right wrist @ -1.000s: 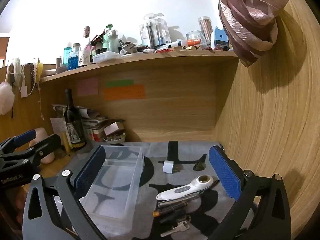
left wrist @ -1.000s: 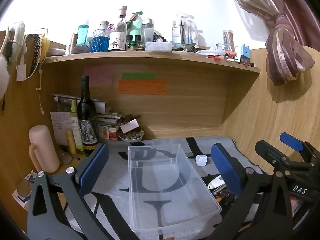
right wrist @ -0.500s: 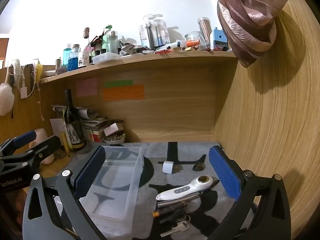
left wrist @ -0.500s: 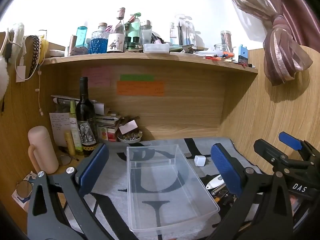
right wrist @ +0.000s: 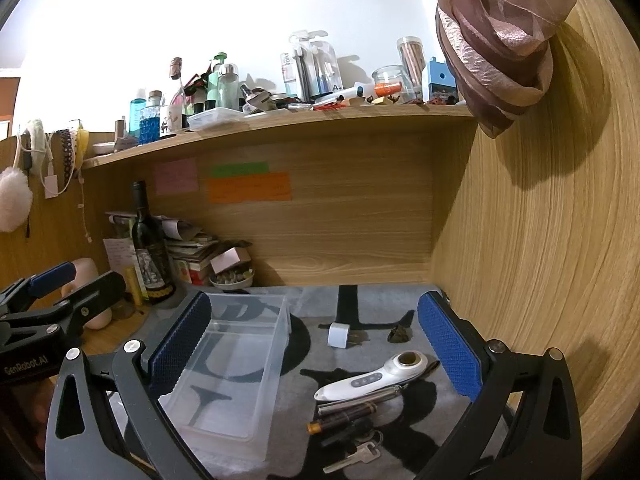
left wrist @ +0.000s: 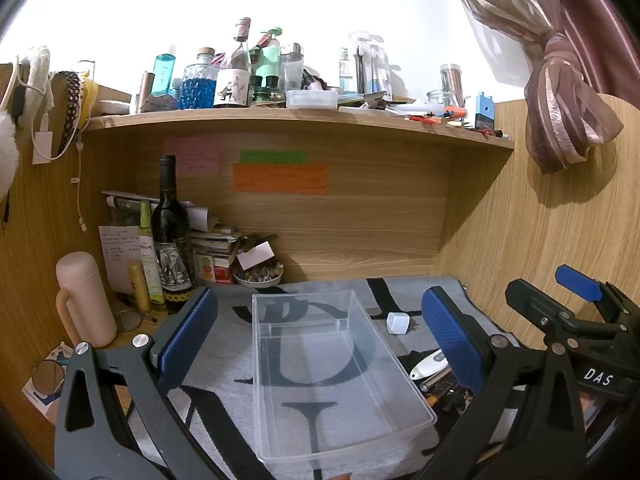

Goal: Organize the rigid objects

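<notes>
Both fingers pairs spread wide, holding nothing | my left gripper (left wrist: 320, 336) over clear bin (left wrist: 332, 368) | my right gripper (right wrist: 314, 344) over white handheld device (right wrist: 372, 376)

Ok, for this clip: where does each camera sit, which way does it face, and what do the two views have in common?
Left wrist: rides the left gripper, facing the desk's back wall over the clear plastic bin; its own open fingers frame the view, the right gripper at right.
Right wrist: rides the right gripper, facing the same way over the white handheld device and key; the left gripper shows at left.
Shared: bin, white cube, wine bottle, cluttered shelf.
</notes>
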Tool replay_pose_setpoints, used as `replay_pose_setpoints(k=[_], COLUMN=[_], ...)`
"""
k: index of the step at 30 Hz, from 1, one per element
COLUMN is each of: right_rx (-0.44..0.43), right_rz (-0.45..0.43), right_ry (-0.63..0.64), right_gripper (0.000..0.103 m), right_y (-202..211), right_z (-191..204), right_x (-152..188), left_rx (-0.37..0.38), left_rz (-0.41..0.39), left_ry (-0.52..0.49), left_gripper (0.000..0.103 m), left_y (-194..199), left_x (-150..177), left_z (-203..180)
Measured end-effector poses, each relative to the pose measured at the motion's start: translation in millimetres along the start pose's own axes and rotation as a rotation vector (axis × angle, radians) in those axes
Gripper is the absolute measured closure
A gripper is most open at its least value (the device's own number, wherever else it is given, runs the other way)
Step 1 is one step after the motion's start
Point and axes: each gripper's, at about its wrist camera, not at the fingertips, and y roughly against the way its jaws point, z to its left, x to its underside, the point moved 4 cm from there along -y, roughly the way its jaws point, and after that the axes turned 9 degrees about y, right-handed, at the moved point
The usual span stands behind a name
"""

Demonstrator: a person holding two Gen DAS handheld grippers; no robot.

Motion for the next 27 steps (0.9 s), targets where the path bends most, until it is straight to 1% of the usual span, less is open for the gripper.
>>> replay_pose_setpoints(k=[27], right_rx=[0.003], right_rz=[-0.015], right_ry=[0.007], right_gripper=[0.0], right_y=[5.5], right_z=[4.7], right_x=[-3.3], left_rx=[-0.002], left_rz=[-0.01], left_ry=[-0.001], left_gripper=[0.0], left_y=[4.3], left_x=[-0.9], left_z=[0.5])
